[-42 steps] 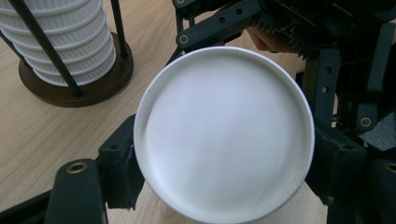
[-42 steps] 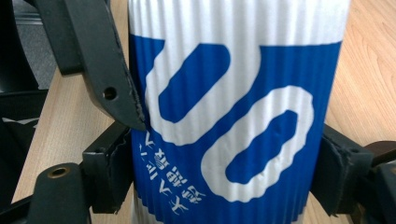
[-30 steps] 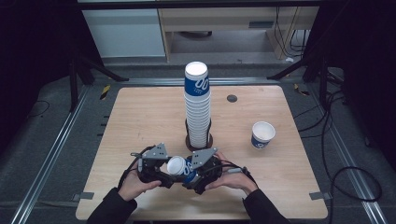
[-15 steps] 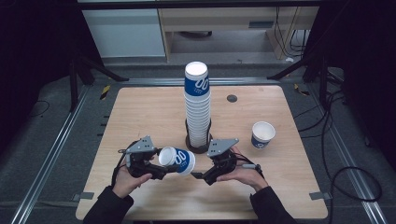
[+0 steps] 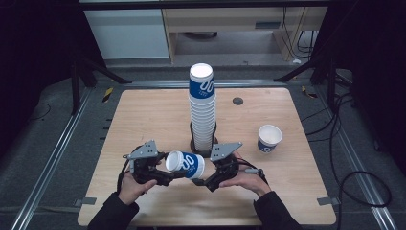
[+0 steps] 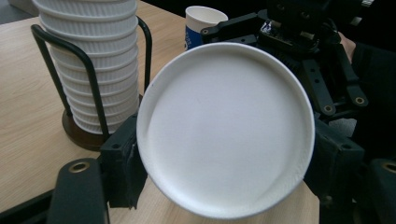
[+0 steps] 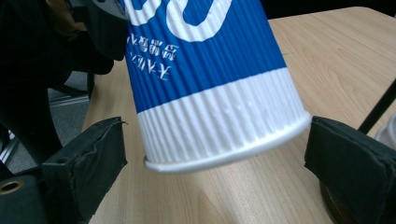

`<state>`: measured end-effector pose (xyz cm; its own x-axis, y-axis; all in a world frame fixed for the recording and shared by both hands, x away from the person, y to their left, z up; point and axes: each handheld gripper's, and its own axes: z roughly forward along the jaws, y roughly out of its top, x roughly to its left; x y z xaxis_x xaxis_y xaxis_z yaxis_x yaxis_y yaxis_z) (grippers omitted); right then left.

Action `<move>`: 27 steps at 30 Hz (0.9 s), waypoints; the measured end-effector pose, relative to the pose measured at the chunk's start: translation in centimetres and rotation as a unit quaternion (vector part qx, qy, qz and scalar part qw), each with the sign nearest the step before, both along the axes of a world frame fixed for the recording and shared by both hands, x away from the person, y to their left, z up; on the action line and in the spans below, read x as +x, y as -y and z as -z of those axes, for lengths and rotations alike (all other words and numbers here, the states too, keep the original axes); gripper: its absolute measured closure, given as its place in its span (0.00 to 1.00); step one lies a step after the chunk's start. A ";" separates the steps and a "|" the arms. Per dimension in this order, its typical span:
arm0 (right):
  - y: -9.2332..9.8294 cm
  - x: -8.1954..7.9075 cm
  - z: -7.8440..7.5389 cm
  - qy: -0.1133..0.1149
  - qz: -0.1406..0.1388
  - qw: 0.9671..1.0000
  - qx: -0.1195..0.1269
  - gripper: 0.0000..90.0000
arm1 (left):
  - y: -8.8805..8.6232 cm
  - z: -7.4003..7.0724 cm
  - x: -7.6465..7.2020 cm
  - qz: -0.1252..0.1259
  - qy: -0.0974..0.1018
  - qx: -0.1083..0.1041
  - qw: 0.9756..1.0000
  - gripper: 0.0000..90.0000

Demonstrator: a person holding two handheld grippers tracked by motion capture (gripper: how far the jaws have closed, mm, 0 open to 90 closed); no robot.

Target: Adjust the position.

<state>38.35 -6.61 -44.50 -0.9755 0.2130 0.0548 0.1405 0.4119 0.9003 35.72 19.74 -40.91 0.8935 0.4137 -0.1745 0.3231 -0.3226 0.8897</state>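
Since a second ago: hands parted, right gripper (image 5: 198,182) jaws just opening, now off blue-white paper cup (image 5: 185,164). Cup lies sideways at table's (image 5: 143,115) 6 o'clock, clamped by left gripper (image 5: 165,178) near rim. We fear one-sided pinch crushing or tilting cup, knocking cup stack (image 5: 202,108).

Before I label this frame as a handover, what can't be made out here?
- Held cup: left claw view, its mouth faces away; inside hidden.
- Left claw: high view, tips hidden under the cup.
- Cup stack: top cut off by the frame edge.
- Lone cup: print too small.
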 end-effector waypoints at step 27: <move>-0.5 -0.4 0.1 0.006 -0.026 1.000 0.017 0.17 | 0.2 -0.2 -0.3 0.027 0.003 -0.013 1.000 0.24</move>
<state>37.93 -6.08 -44.60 -0.9859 0.1602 0.0491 0.1086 0.3879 0.9153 35.43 19.56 -40.67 0.9158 0.3599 -0.1784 0.2997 -0.3163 0.9001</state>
